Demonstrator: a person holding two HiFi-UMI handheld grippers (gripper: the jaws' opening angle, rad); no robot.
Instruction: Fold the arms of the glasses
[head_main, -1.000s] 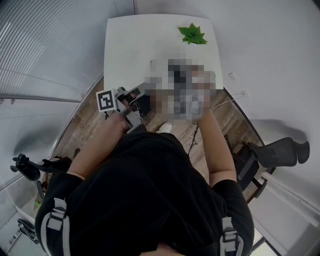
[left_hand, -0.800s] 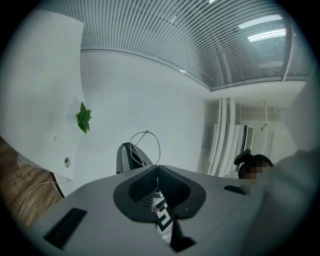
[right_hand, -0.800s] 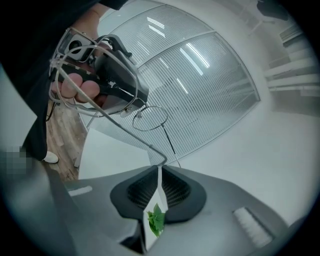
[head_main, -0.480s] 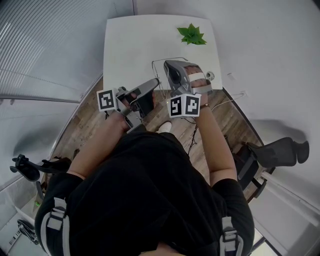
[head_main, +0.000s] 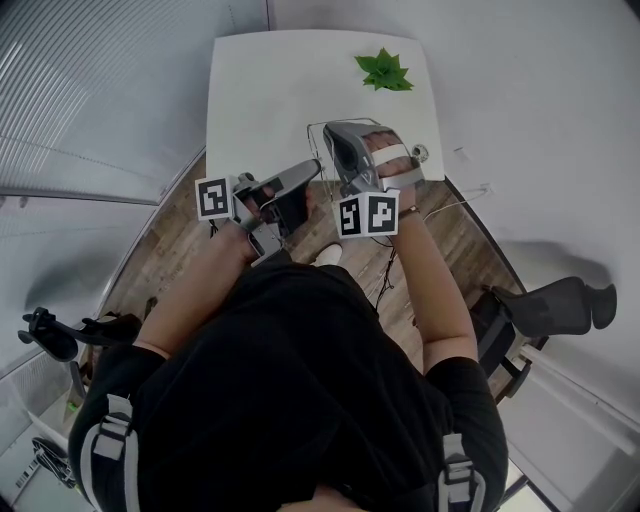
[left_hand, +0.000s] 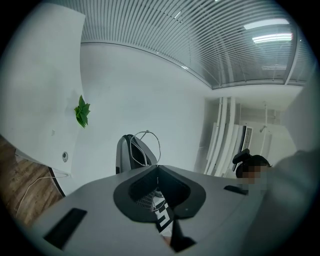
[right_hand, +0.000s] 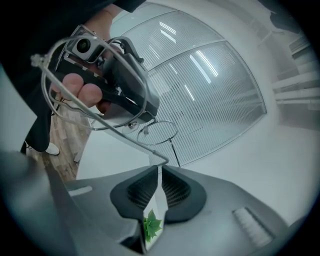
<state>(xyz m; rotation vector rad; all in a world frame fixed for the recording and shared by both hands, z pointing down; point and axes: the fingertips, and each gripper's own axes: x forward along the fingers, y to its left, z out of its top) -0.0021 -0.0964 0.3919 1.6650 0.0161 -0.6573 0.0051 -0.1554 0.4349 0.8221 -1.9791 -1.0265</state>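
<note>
Left gripper (left_hand: 157, 171) and right gripper (right_hand: 159, 167), two, both clamp one pair of glasses (right_hand: 129, 138).

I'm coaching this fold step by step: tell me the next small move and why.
Probably swing the right gripper in toward the left gripper, folding the arm it pinches: both are shut on the wire glasses, held in the air, and that arm looks unfolded.
</note>
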